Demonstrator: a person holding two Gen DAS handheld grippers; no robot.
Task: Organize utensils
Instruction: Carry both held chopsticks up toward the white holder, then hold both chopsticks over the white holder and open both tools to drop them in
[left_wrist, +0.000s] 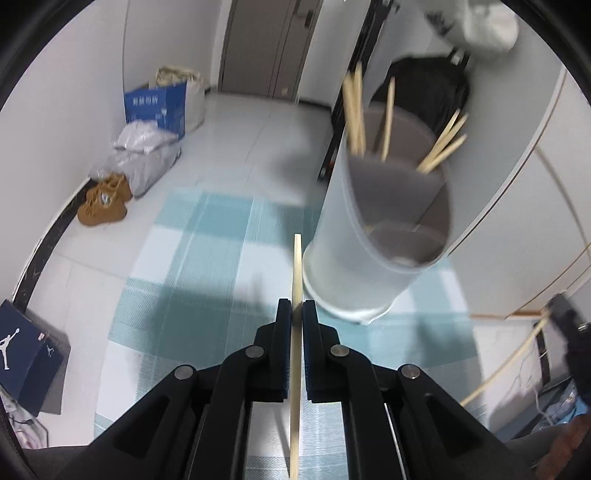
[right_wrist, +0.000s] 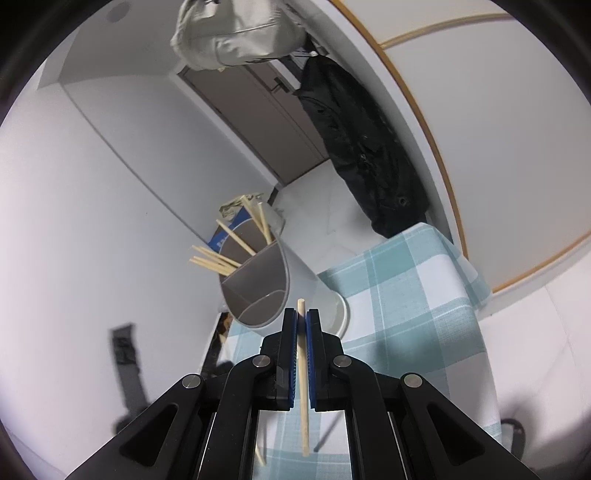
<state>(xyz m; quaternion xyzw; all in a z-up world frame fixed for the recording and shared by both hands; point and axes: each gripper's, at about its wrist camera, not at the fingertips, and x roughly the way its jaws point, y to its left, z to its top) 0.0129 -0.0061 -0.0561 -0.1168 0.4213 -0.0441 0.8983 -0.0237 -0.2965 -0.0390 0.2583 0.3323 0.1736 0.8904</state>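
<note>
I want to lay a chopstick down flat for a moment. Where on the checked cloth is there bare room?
The teal-and-white checked tablecloth is bare left of the white cylindrical holder, out to the table edge. In the right wrist view it is also bare right of the holder, toward the black coat. It is crowded inside the holder, where wooden chopsticks stand in both rear compartments.

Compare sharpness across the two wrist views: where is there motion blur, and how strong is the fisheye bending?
Left wrist view: the holder and floor are smeared, while the tongs and their chopstick stay crisp. Right wrist view: mostly sharp; the checked cloth and wall trim bow strongly.
</note>
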